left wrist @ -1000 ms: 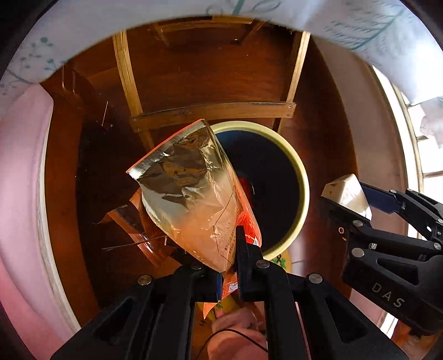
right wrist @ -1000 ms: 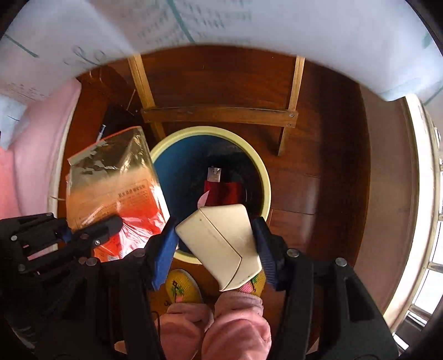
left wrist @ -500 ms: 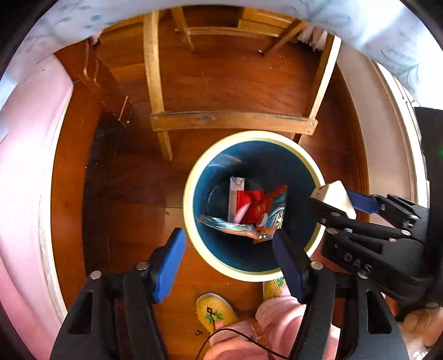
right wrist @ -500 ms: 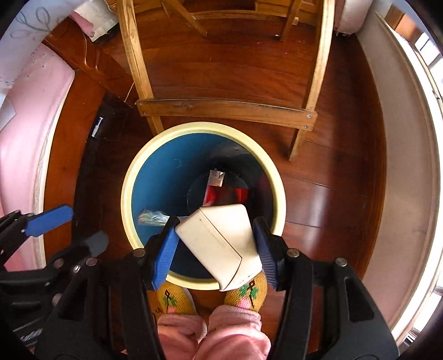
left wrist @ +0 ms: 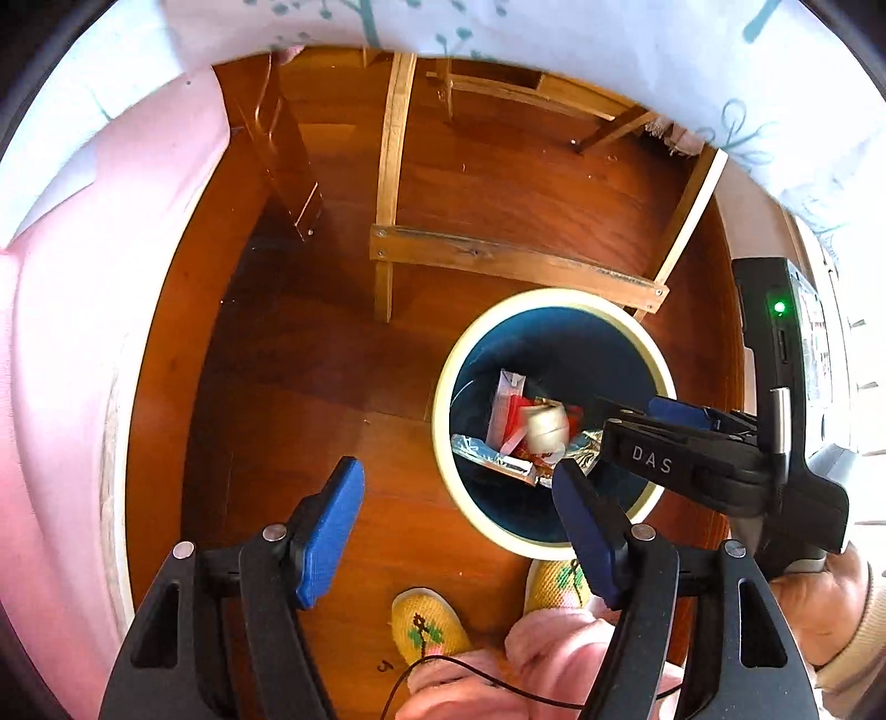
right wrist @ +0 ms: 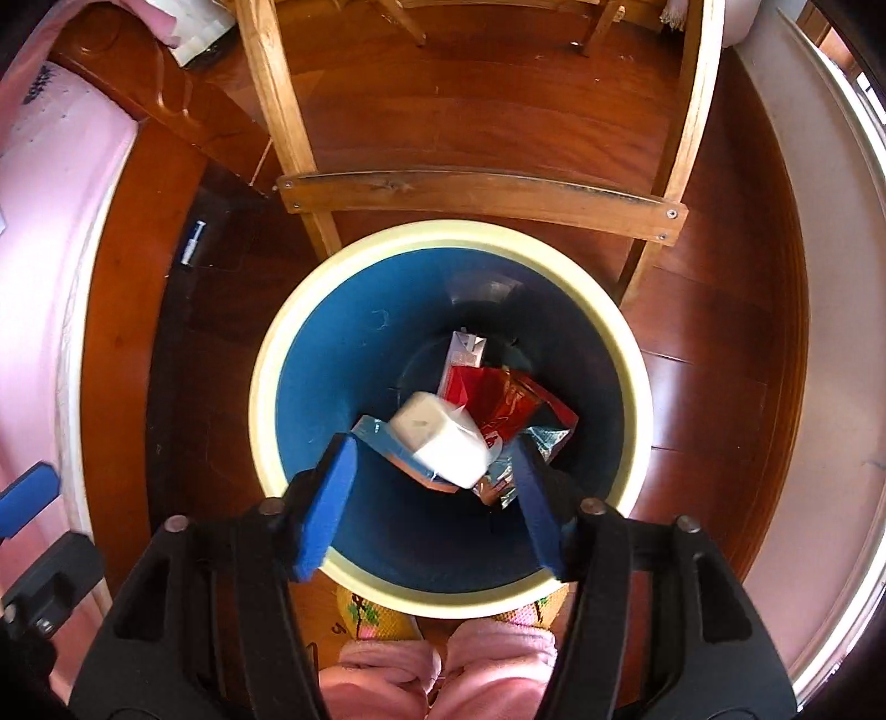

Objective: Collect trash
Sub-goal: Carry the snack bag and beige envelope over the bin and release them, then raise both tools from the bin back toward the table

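Note:
A blue trash bin with a cream rim point(right wrist: 266, 382) point(left wrist: 443, 382) stands on the wooden floor. Inside lie a red wrapper point(right wrist: 506, 399), a foil snack bag point(left wrist: 498, 462) and a small carton point(right wrist: 465, 354). A blurred cream paper cup point(right wrist: 443, 440) point(left wrist: 545, 426) is in the bin, apart from both grippers. My right gripper point(right wrist: 432, 493) is open and empty right above the bin; it also shows in the left wrist view point(left wrist: 675, 443). My left gripper point(left wrist: 459, 526) is open and empty over the floor at the bin's left edge.
A wooden chair frame point(right wrist: 476, 191) point(left wrist: 509, 260) stands just behind the bin. A pink bed or cushion edge point(left wrist: 66, 343) runs along the left. The person's yellow slippers point(left wrist: 429, 623) and pink trousers are below the bin. A white patterned cloth point(left wrist: 554, 39) hangs at the top.
My right gripper opened and the cream cup dropped into the bin. Earlier my left gripper released the foil snack bag into the bin. Both grippers rose above the bin.

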